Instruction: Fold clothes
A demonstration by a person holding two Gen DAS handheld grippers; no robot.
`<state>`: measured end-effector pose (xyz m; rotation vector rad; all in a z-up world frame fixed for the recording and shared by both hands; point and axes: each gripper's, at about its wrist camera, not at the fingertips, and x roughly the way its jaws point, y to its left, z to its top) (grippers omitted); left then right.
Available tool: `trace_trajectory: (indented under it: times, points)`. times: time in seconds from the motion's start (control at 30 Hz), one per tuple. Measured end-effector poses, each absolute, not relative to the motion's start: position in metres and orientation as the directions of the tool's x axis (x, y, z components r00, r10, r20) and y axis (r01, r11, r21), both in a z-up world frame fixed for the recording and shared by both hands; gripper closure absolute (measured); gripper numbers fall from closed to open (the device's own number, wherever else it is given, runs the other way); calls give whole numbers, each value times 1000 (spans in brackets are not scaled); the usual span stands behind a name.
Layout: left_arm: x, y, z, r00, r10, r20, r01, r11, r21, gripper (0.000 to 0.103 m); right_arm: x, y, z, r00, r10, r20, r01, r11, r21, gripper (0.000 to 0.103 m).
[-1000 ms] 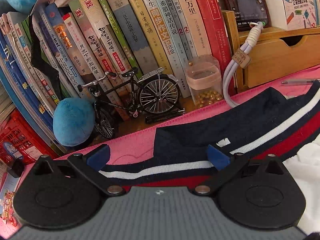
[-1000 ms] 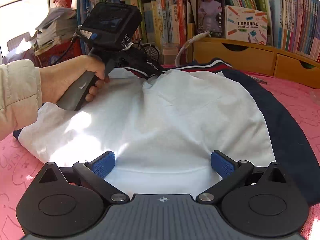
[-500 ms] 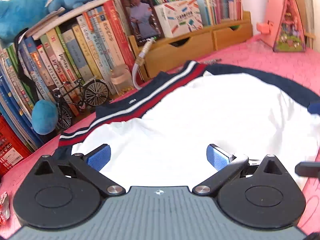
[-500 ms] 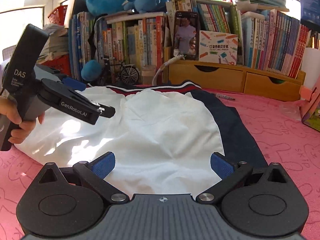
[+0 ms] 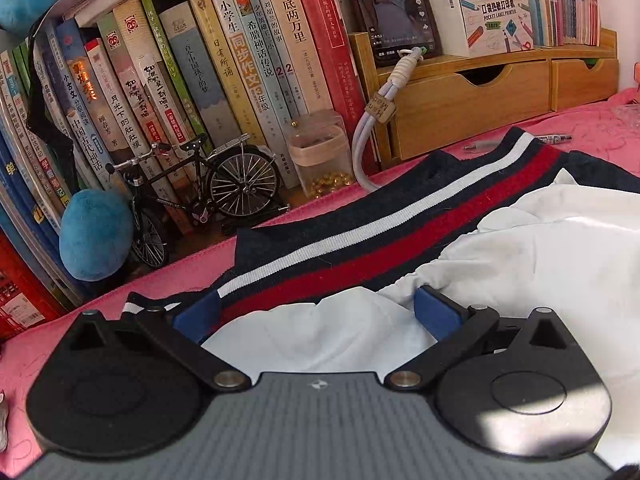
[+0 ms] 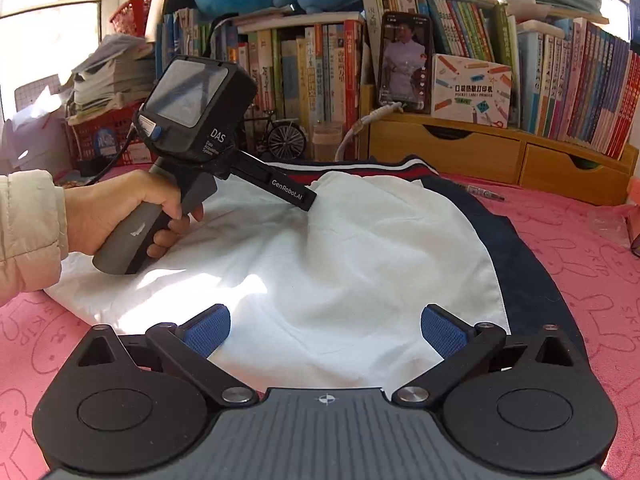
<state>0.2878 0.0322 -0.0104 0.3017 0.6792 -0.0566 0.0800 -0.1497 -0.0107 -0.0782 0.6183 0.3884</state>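
Tongs spread, rumpled white garment

The left gripper hangs low over a white garment, jaws spread wide, a raised fold of cloth between the blue pads. A navy band with white and red stripes lies beyond on the pink tabletop, near a model bicycle and books.

Strong daylight enters from the upper left of the right wrist view, blowing out the window and top corners; bright patches glare on the white cloth, its folds shadowed; the left view is dimmer and warmer; both are sharp, though fisheye bends the books at the edges.
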Motion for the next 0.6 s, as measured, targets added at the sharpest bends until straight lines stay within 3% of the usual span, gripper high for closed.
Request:
trace_trajectory:
  times: [0.47,0.6]
  points:
    - [307,36,-7,777,24,-629,166,956,241,0,95,-138,-34,721,273,-636,-318,947,47,0]
    - [319,36,3,780,87,-620,67,973,221,0,94,-137,-35,721,269,-638,-315,948,45,0]
